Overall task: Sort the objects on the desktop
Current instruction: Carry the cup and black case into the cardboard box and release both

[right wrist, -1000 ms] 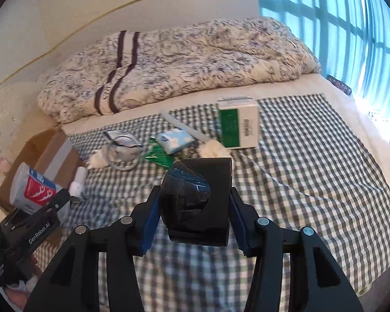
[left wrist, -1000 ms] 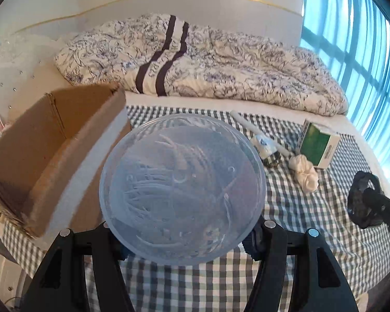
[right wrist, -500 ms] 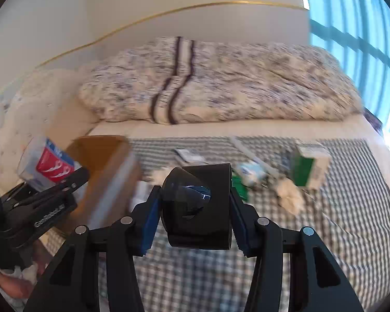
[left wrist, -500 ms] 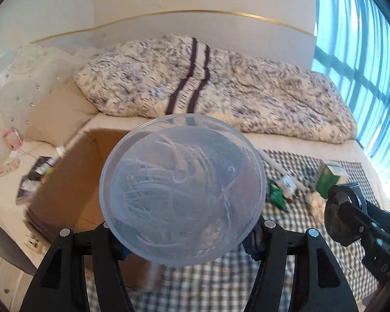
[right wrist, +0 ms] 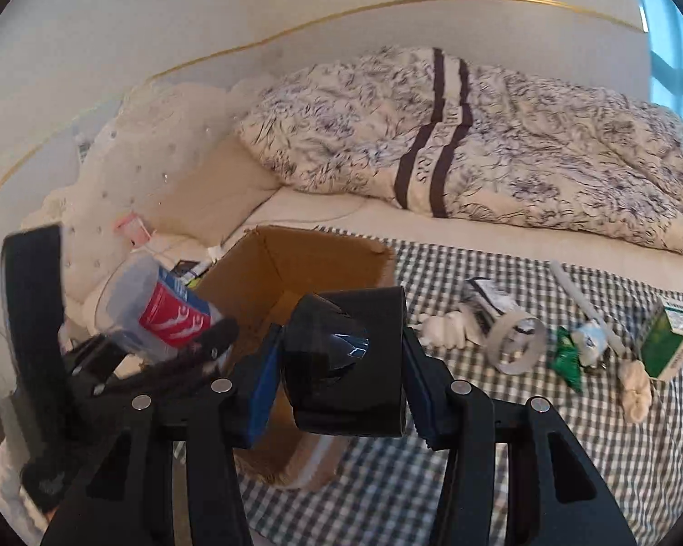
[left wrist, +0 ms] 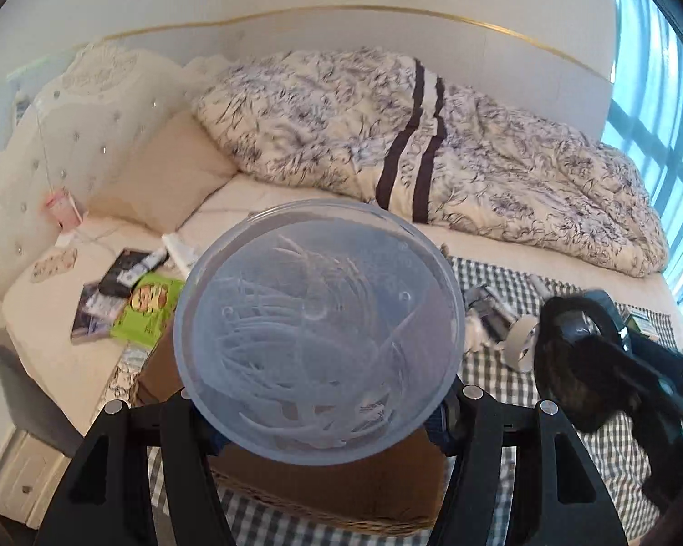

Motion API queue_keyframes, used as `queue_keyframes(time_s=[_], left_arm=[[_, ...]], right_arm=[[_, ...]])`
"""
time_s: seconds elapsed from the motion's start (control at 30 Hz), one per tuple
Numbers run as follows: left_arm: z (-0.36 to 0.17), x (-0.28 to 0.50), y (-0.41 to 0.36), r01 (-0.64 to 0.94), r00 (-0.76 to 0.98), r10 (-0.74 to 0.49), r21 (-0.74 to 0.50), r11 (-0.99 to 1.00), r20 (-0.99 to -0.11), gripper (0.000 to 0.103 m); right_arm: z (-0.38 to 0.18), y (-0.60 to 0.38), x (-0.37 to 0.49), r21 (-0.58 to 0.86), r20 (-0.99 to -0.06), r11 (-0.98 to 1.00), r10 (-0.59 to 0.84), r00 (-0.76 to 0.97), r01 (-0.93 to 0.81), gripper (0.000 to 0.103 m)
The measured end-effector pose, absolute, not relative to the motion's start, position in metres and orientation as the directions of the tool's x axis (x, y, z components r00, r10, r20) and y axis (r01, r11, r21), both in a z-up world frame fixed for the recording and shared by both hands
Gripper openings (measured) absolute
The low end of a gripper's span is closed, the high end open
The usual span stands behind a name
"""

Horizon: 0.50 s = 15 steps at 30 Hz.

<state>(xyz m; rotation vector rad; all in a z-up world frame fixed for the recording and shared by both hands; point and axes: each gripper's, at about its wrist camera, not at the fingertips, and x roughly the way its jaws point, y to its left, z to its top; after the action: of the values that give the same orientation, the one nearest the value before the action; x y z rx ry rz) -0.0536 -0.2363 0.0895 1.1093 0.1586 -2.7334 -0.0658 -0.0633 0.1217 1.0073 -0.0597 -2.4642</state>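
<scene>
Cardboard box point(right wrist: 296, 282) lies open-topped just below and ahead of both claws, the left claw point(left wrist: 318, 414) clamped on a clear plastic cup point(left wrist: 318, 323), the right claw point(right wrist: 341, 364) gripping a black tape roll point(right wrist: 346, 359).

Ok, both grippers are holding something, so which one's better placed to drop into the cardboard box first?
Probably the right gripper: its black roll looks already over the open cardboard box, while the left gripper's plastic container looks outside the box's left wall.
</scene>
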Motion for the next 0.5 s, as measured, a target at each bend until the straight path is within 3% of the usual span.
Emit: queue_keyframes(time_s=[0.37, 0.4, 0.43, 0.47, 0.5], left_arm=[[0.04, -0.063, -0.255, 0.207, -0.634, -0.086, -0.062, -0.976, -0.768, 0.066], [0.038, -0.063, -0.256, 0.211, -0.631, -0.088, -0.062, -0.976, -0.771, 0.067], [0.036, -0.064, -0.256, 0.214, -0.629, -0.095, -0.055, -0.975, -0.771, 0.081], [0.036, -0.064, -0.256, 0.218, -0.631, -0.107, -0.044, -0.975, -0.768, 0.102], [0.037, -0.062, -0.256, 0.223, -0.639, -0.116, -0.039, -0.974, -0.761, 0.103]], right_arm=[[0.08, -0.116, -0.116, 0.314, -0.718, -0.852, -0.502, -0.483, 0.418, 0.051], [0.078, -0.117, -0.118, 0.343, -0.711, -0.836, -0.529, -0.464, 0.428, 0.057], [0.076, -0.119, -0.12, 0.358, -0.708, -0.827, -0.543, -0.451, 0.434, 0.08], [0.074, -0.121, -0.122, 0.349, -0.716, -0.834, -0.531, -0.452, 0.426, 0.092], [0.072, -0.121, -0.123, 0.321, -0.728, -0.858, -0.495, -0.475, 0.401, 0.093]])
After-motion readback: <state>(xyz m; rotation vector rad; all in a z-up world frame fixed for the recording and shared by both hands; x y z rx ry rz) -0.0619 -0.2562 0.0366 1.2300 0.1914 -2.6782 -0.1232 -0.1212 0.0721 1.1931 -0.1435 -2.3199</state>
